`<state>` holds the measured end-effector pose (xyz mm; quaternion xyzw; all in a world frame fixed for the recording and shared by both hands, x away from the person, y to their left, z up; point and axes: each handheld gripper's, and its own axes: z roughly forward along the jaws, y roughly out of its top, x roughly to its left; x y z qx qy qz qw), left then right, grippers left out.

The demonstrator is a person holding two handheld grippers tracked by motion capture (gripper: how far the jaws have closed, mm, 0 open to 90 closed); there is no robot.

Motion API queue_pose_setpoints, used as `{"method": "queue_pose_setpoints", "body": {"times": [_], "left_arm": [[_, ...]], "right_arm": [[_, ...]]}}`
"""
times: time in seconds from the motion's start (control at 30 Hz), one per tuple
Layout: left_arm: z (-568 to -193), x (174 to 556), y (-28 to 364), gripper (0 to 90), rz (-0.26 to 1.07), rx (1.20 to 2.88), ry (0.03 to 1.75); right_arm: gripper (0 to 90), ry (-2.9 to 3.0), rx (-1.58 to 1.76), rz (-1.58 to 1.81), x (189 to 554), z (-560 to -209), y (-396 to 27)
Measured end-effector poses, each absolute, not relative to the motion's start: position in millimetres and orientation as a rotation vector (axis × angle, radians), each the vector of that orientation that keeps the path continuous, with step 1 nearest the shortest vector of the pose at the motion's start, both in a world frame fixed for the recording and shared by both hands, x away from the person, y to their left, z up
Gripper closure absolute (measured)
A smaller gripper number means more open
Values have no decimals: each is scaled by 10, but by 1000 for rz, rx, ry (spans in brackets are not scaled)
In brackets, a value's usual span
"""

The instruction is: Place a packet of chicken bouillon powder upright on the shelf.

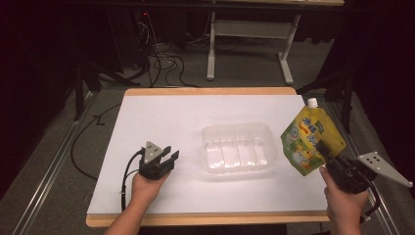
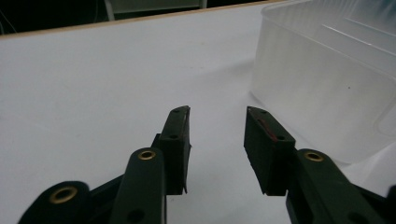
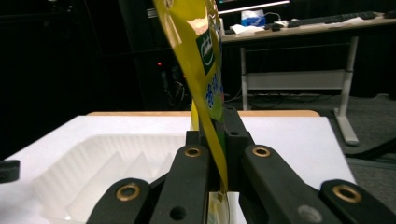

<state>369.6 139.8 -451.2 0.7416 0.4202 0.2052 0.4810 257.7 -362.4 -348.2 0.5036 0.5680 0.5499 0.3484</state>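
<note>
While the right gripper (image 1: pixel 327 152) clamps its jaws on the lower edge of the yellow spouted pouch (image 1: pixel 308 139), the pouch hangs clear of the desk (image 1: pixel 161 117), upright with its white cap at the top, just right of the clear plastic tray (image 1: pixel 238 147); the tray sits at the middle of the white desk surface; the left gripper (image 1: pixel 171 154) rests low at the near left, apart from the tray, its jaws parted with nothing between them.
</note>
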Motion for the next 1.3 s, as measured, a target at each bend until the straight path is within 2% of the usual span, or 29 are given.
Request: {"method": "queue_pose_setpoints", "body": {"times": [0.17, 0.53, 0.83, 1.3], "left_arm": [[-4517, 3678, 1444, 520, 525, 1830, 999], [-4503, 3628, 1350, 444, 489, 1812, 941], [-4429, 3497, 1188, 400, 455, 1809, 857], [-4432, 3432, 775, 400, 389, 1834, 757]], "right_arm": [[900, 1478, 1282, 1466, 2609, -3342, -3480], [900, 1509, 1274, 1532, 2839, -3250, -3068], [900, 1511, 1292, 1556, 3067, -3331, -2774], [900, 1545, 1286, 1560, 3254, -3424, -2499]]}}
